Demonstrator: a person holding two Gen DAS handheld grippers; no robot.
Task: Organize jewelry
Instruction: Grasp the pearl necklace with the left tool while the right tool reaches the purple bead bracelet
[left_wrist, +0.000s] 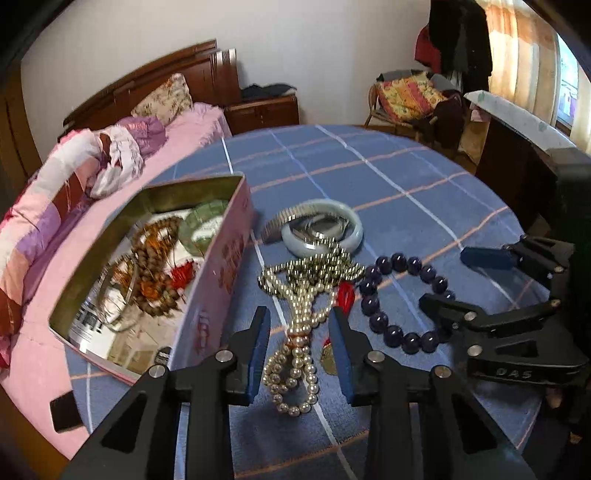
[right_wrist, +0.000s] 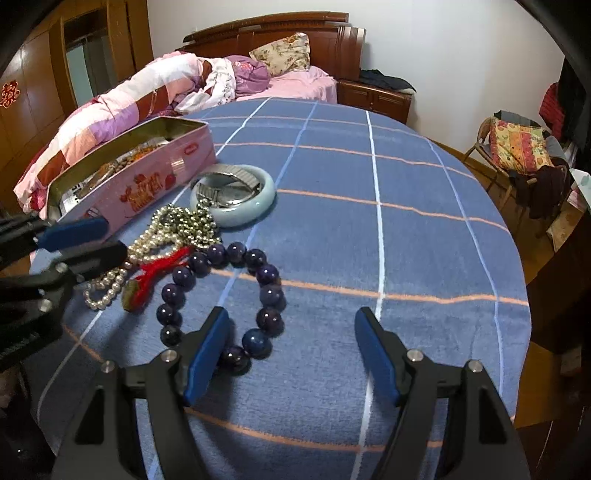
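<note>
L hand-held gripper (left_wrist: 300, 350) half open w/ pearl strand (left_wrist: 295, 354) between pads, untouched; R hand-held gripper (right_wrist: 291, 350) wide open, empty

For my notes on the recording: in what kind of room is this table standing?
Most likely a bedroom in a home. A bed with a quilt and pillow stands behind the table, a nightstand beside it, and clothes hang by the curtain.

Room dim, evenly lit. Daylight enters through the curtained window (left_wrist: 524, 55), which is overexposed. Glare on the tin's (left_wrist: 155, 258) mirrored interior; contents there smeared, probably motion blur. Soft shadows beneath the beads. Strong fisheye bowing, dark vignetted corners.
</note>
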